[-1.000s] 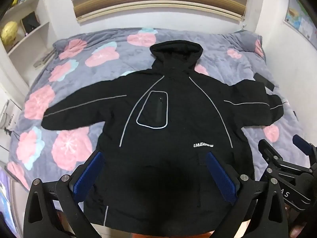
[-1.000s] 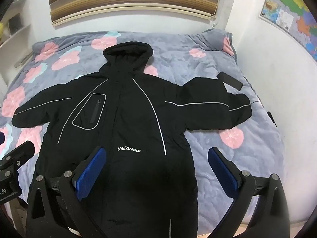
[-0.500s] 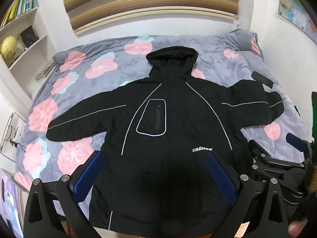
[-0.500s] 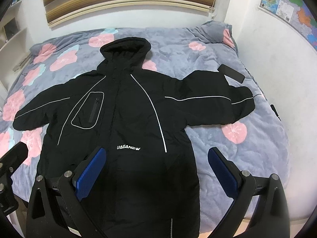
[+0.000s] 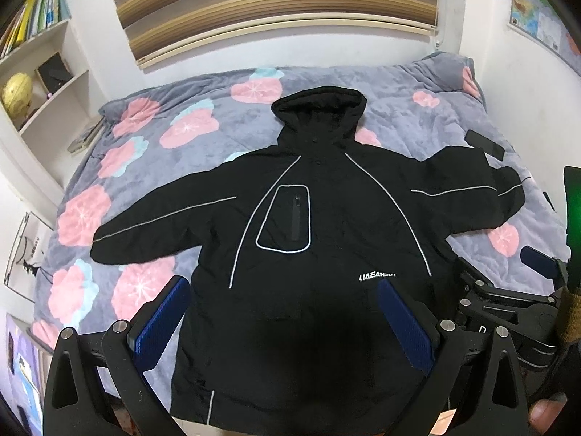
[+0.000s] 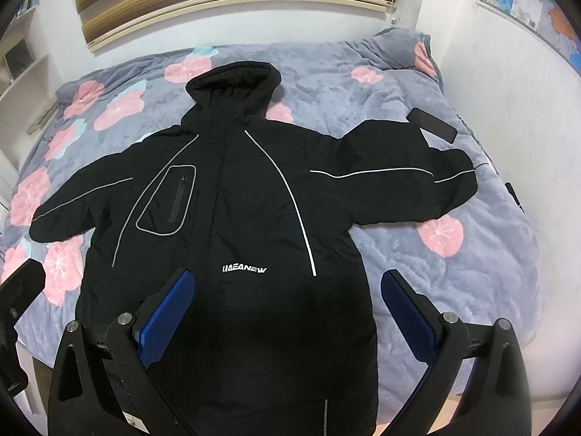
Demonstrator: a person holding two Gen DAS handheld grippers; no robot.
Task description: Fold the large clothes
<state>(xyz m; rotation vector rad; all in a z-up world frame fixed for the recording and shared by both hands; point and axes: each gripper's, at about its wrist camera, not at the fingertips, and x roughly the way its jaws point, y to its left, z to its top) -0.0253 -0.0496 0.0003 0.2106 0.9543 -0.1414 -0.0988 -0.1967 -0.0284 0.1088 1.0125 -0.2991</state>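
Two grippers, left [image 5: 283, 321] and right [image 6: 290, 316], jaws wide apart and holding nothing: you're poised above the hem, ready to reach. Jacket [image 6: 232, 218] lies front-up, flat on the bed [image 6: 472, 272], hood at 12 o'clock, sleeves at 9 and 3, spread for folding. Since a second ago you've pulled back; more room shows.

My view takes in a bed [image 5: 428, 127] under a grey quilt with pink flowers, white walls, striped blinds [image 5: 276, 3], left-hand bookshelves [image 5: 43, 72], a wall map [image 6: 526, 3]
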